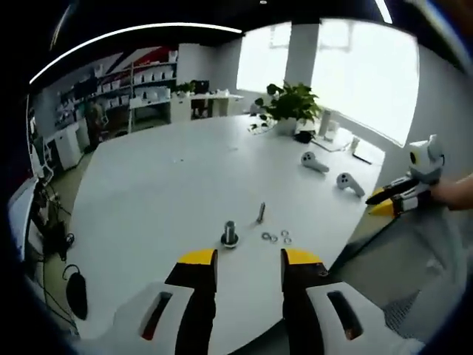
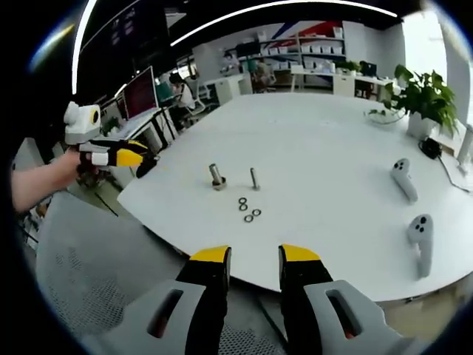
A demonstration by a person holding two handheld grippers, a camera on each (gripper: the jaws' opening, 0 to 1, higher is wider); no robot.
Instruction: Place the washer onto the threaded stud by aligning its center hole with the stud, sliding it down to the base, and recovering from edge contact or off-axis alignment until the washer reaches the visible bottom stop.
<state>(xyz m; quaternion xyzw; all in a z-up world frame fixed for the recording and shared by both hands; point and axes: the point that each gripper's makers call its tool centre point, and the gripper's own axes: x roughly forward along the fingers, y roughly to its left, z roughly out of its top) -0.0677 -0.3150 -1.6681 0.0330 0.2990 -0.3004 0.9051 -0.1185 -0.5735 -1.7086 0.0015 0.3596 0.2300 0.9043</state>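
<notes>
A threaded stud (image 1: 230, 234) (image 2: 216, 177) stands upright on its wide base on the white table (image 1: 170, 185) (image 2: 318, 155). A second, thinner bolt (image 1: 261, 213) (image 2: 254, 179) stands beside it. Three small washers (image 1: 276, 237) (image 2: 247, 210) lie flat on the table close to both. My left gripper (image 1: 247, 260) hovers open over the near table edge, short of the stud, with nothing between its jaws. My right gripper (image 2: 253, 257) is open and empty too, held off the table's edge. Each gripper also appears in the other's view, the right gripper (image 1: 395, 200) and the left gripper (image 2: 118, 157), each held by a hand.
Two white VR controllers (image 1: 332, 171) (image 2: 412, 211) lie on the table. A potted plant (image 1: 288, 107) (image 2: 420, 100) stands at the far side with small items near it. A grey mesh chair (image 2: 89, 266) sits by the table edge. Shelving and desks line the room.
</notes>
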